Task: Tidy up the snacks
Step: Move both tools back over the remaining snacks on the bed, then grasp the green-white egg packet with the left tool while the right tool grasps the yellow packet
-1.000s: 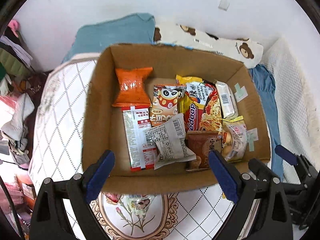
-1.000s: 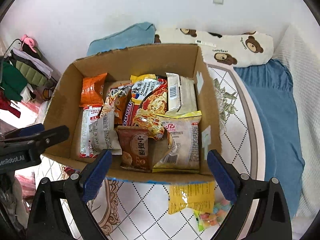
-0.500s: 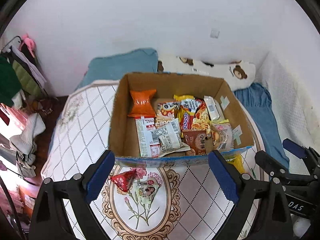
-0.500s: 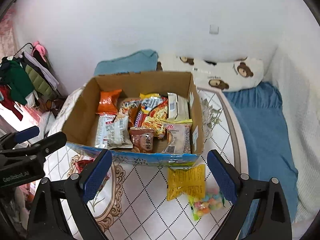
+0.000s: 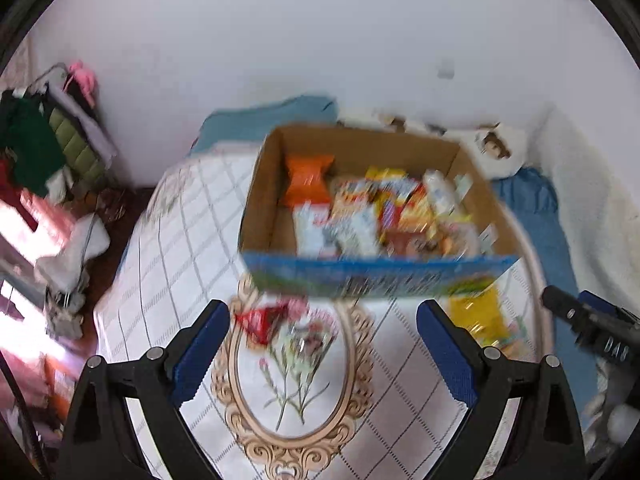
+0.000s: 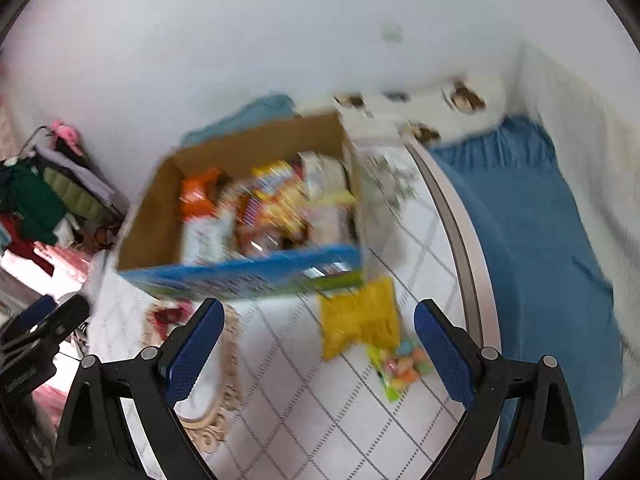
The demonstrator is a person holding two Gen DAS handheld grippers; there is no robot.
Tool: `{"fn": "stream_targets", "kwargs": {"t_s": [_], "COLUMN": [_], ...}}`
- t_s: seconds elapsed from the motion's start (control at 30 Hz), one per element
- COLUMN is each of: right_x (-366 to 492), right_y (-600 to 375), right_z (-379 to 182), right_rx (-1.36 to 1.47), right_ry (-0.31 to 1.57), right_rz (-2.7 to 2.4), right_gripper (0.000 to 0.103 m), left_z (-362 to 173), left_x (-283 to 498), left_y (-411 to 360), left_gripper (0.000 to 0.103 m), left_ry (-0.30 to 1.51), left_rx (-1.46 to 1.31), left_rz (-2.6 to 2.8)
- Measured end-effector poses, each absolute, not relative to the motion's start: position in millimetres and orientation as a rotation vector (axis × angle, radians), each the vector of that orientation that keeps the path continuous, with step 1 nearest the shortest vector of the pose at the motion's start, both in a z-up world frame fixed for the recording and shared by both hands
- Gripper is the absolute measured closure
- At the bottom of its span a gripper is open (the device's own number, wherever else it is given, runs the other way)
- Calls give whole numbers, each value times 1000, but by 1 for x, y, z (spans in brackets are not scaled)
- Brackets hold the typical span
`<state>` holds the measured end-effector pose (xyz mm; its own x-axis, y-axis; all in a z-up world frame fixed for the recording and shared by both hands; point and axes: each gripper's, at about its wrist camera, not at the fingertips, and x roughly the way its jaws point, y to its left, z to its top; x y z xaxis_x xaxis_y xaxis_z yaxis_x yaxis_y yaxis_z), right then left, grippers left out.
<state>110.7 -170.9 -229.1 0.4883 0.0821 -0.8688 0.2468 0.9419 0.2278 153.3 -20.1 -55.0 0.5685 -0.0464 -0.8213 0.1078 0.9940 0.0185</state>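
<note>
Hovering wide open and empty: left gripper [image 5: 322, 344], right gripper [image 6: 318, 340]. Brown cardboard box [image 5: 262, 204] packed with snack packets sits ahead on the quilted white table [image 5: 180, 240]. Red packet [image 5: 260, 322], yellow packet [image 6: 360, 316], candy bag [image 6: 400, 366] lie outside, near its front wall.

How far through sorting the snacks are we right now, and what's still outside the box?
Mostly done: the cardboard box already holds many packets. Nothing is in hand: the left gripper and right gripper are both open and empty. Left on the quilted tablecloth: a red wrapper near the box's front, a yellow packet and a clear bag of coloured candies. Those three still need boxing.
</note>
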Motion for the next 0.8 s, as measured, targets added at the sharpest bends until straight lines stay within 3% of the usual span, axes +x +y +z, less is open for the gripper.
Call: {"fn": "stream_targets", "kwargs": {"t_s": [0.3,0.43,0.57,0.8], "right_x": [164,176,175,150], "right_y": [-203,-181,-148,-102], "right_z": [-367,-383,-389,-380], "right_rx": [511,443,332,216], "right_ry": [1268,1288,1318,1319], "right_rz": [-91,-24,44,168], "right_gripper": [5,7,20,30], "left_z": [-171,-188,-193,-204], "left_x": [156,155,161,192], "left_y": [14,33,42,21], "left_gripper": [7,7,7,7], "left_ry": [1276,1326,1345,1390], "left_rx": [3,-8,-26,11], "left_rz": [29,85,104,29]}}
